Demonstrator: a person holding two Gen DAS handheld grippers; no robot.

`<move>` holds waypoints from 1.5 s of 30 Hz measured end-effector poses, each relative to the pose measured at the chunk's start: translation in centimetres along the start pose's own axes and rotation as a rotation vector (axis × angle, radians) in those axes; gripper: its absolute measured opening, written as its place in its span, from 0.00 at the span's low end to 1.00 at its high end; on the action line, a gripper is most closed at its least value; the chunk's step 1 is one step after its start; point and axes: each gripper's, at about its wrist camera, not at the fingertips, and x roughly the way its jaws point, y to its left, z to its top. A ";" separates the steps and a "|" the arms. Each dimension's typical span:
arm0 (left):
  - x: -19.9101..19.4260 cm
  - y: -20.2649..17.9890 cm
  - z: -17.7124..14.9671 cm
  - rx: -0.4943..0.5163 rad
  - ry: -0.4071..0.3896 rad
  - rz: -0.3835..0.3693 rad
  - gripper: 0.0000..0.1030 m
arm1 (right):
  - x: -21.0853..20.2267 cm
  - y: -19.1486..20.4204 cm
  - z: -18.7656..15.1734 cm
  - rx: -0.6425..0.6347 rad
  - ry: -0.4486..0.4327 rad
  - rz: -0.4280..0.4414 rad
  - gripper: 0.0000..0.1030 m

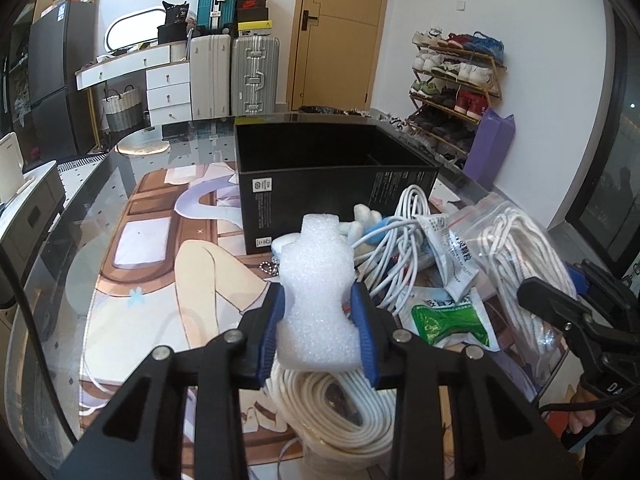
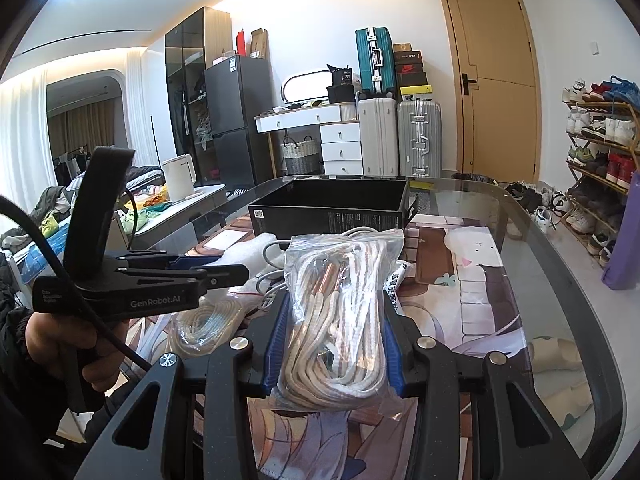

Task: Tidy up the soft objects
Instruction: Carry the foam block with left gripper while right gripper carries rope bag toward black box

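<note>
My left gripper (image 1: 318, 295) is shut on a white foam piece (image 1: 316, 248), whose sides are squeezed in between the blue pads. The foam stands upright just in front of an open black box (image 1: 332, 184). My right gripper (image 2: 335, 304) is shut on a clear zip bag of white rope (image 2: 340, 320), held above the table mat. In the right wrist view the left gripper (image 2: 224, 270) sits to the left with the foam (image 2: 256, 252) at its tips, and the black box (image 2: 328, 216) lies beyond. In the left wrist view the right gripper (image 1: 552, 300) is at the right edge by the rope bag (image 1: 516, 248).
Below the foam lies a coil of white rope (image 1: 332, 404). A white cable bundle (image 1: 404, 224), a white sachet (image 1: 452, 256), a green packet (image 1: 448, 320) and a small plush toy (image 1: 368, 220) crowd the mat right of the box. Another rope bag (image 2: 204, 324) lies left.
</note>
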 end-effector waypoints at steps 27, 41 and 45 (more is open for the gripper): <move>-3.7 -0.7 3.4 0.049 -0.137 0.057 0.32 | -0.6 -1.5 5.2 0.000 -0.064 0.018 0.40; -3.2 -0.3 6.2 0.055 -0.154 0.086 0.32 | 1.6 -2.1 8.6 -0.001 -0.043 0.053 0.40; -2.8 0.1 6.8 0.050 -0.151 0.088 0.32 | 2.4 -2.3 9.5 -0.005 -0.033 0.058 0.40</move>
